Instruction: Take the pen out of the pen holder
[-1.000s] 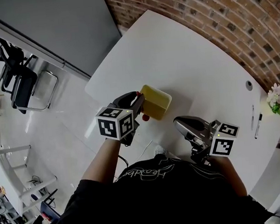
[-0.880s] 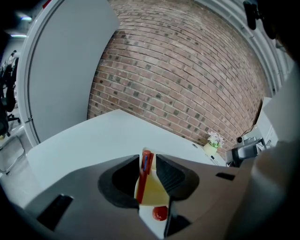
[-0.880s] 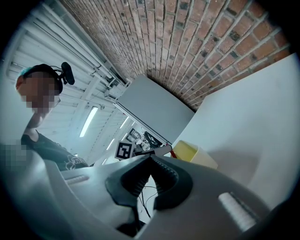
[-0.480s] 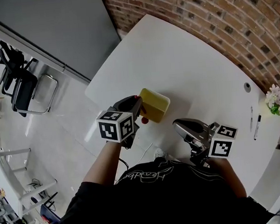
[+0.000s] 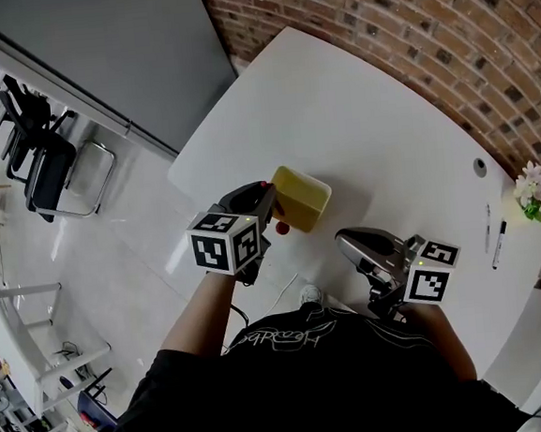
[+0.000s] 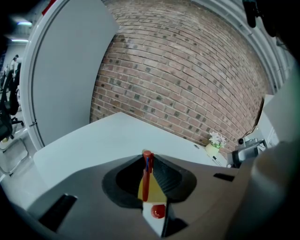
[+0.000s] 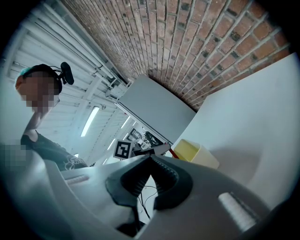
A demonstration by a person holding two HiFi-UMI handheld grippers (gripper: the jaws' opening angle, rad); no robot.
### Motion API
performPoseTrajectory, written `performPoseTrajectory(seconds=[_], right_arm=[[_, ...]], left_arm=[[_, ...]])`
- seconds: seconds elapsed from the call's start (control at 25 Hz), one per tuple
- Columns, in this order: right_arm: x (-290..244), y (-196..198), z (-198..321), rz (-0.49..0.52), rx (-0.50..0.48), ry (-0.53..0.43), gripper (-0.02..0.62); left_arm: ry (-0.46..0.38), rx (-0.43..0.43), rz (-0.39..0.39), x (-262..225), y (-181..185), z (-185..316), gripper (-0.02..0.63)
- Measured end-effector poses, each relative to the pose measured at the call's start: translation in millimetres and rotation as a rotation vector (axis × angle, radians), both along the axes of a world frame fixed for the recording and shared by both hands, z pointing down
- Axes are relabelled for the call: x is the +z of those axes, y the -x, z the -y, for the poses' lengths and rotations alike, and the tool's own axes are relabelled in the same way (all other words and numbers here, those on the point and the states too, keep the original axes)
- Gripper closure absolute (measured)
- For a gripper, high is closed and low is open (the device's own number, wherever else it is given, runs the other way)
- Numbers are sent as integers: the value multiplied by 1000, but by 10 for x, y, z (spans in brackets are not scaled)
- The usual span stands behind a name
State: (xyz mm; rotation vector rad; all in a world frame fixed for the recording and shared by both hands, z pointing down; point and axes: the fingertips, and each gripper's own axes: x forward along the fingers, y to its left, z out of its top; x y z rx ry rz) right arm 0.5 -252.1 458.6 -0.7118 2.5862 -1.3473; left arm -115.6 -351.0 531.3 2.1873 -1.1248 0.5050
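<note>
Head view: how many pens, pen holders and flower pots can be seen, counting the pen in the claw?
Pens: 3 (red pen in the left claw; a thin pen and a black-capped pen on the table)
Pen holders: 1
Flower pots: 1
Total: 5

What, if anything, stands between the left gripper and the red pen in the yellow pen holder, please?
Nothing visible does: the left gripper is closed on the red pen standing in the yellow pen holder, with open air above.
</note>
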Motion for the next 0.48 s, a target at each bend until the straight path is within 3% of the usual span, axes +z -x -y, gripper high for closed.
performPoseTrajectory(seconds=[0.48], right_arm=[[-65,39,-143,7,-20,-25,592]], left_arm=[[-101,-39,-48,-369,53,-83,539]])
